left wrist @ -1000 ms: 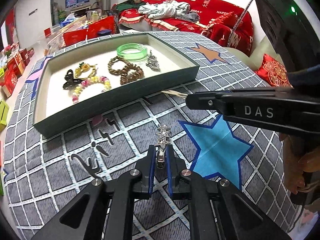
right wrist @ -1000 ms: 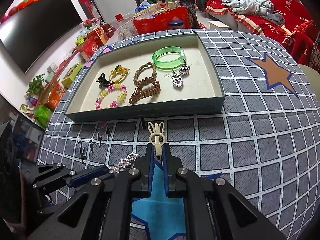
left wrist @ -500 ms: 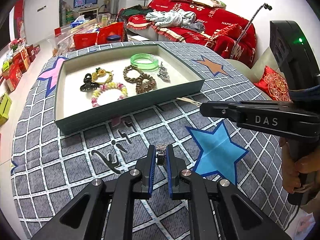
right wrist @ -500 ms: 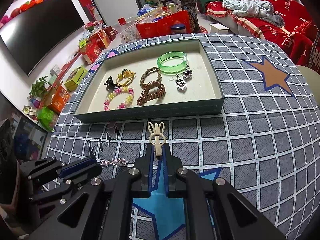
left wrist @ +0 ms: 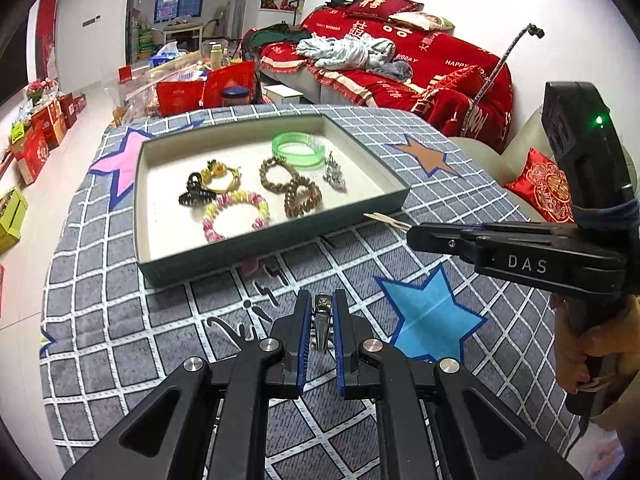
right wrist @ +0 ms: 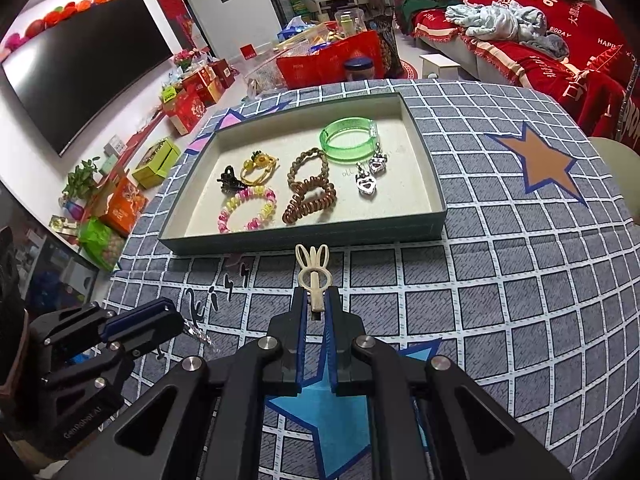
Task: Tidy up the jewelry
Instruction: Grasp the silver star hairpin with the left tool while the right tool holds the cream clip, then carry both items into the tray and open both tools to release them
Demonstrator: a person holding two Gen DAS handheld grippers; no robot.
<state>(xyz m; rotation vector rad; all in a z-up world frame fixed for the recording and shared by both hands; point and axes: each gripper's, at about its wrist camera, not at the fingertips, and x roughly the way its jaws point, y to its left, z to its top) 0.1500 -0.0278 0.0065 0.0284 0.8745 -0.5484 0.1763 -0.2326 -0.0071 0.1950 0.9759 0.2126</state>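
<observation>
Holding two pieces: your left gripper [left wrist: 322,312] clamps a silver clip [left wrist: 322,322], right gripper [right wrist: 316,304] clamps a cream rabbit clip [right wrist: 313,272]; tray [right wrist: 304,236] already mostly filled, both pieces left to place.

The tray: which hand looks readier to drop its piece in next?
Probably the right. The right gripper holds its cream clip nearly at the tray's near wall, pointing into it. The left gripper, shut on a silver clip, sits farther back over the cloth.
</observation>
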